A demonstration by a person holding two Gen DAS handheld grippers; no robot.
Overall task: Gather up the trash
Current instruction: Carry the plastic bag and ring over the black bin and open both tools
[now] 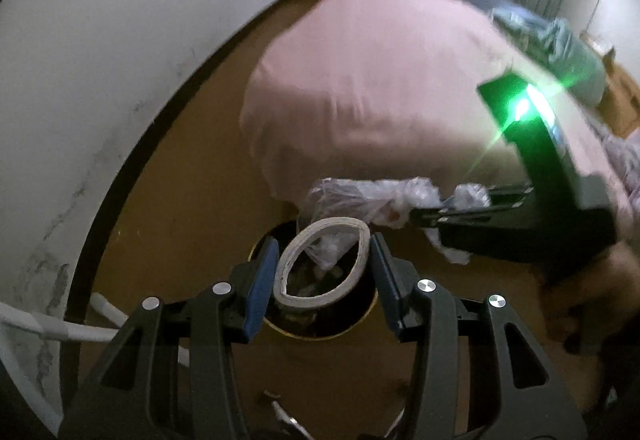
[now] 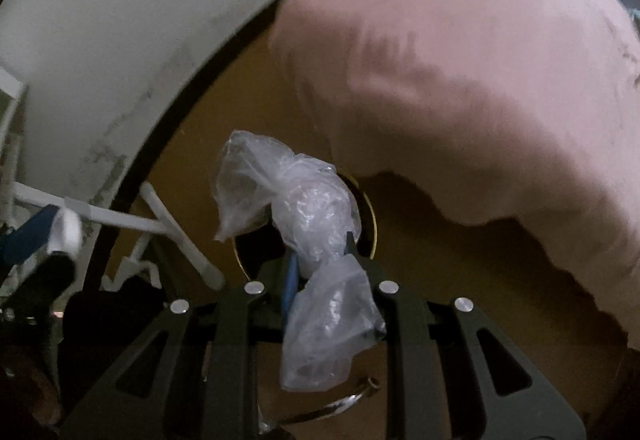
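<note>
1. In the left view, we hold the tape ring (image 1: pixel 322 264), squeezed into an oval, between the left gripper (image 1: pixel 324 272) pads, right over the bin (image 1: pixel 360 314) mouth.
2. Our right gripper (image 2: pixel 320 260) is clamped narrow on the crumpled plastic bag (image 2: pixel 304 208), near the bin (image 2: pixel 370 216).
3. Centre each item over the opening before letting go; the loose bag may snag on the rim.
4. Beyond hangs the pink bedcover (image 1: pixel 380 80).

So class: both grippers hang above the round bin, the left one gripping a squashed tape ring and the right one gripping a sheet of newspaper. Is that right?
Not quite. The right gripper grips crumpled clear plastic, not newspaper, as the right wrist view shows. The bin, left gripper and tape ring are as stated.
</note>
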